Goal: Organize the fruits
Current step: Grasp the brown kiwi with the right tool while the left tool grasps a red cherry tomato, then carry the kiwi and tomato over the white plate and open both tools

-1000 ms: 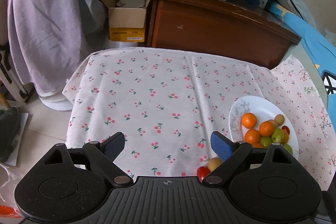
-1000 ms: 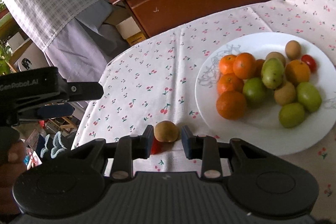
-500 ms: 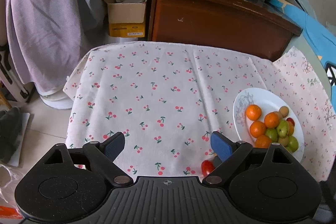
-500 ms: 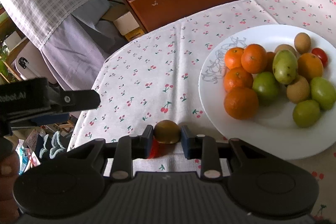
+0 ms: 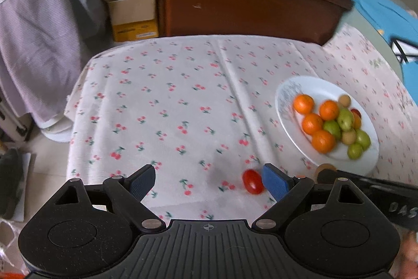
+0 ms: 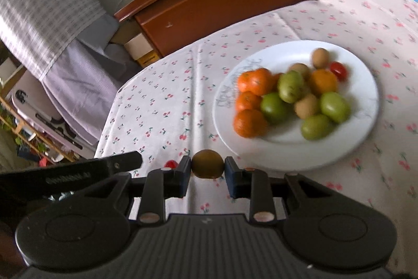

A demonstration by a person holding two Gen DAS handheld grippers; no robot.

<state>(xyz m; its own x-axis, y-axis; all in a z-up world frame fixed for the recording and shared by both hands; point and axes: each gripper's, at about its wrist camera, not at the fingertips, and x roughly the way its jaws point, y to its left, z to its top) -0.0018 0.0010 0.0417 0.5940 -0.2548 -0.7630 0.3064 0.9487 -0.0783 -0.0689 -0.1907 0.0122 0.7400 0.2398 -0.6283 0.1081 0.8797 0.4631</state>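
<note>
My right gripper (image 6: 208, 169) is shut on a small brown fruit (image 6: 208, 167), held just above the cloth in front of the white plate (image 6: 365, 111). The plate carries several oranges (image 6: 250, 122), green fruits (image 6: 335, 106), brown fruits and one cherry tomato (image 6: 338, 69). A loose cherry tomato (image 5: 252, 181) lies on the cloth, just inside the right finger of my open left gripper (image 5: 209, 182). In the left wrist view the plate (image 5: 287, 93) sits at the right, and the right gripper's black body (image 5: 365, 184) reaches in from the lower right with the brown fruit (image 5: 325, 168) at its tip.
A cherry-print cloth (image 5: 183, 101) covers the table. Behind it stands a brown wooden cabinet (image 5: 243, 4) with boxes on top. An open cardboard box (image 5: 133, 15) and a cloth-draped piece of furniture (image 5: 39, 30) are at the back left.
The right gripper has lifted the brown fruit off the cloth, uncovering the cherry tomato. The left gripper has dropped and moved in until the tomato lies beside its right finger.
</note>
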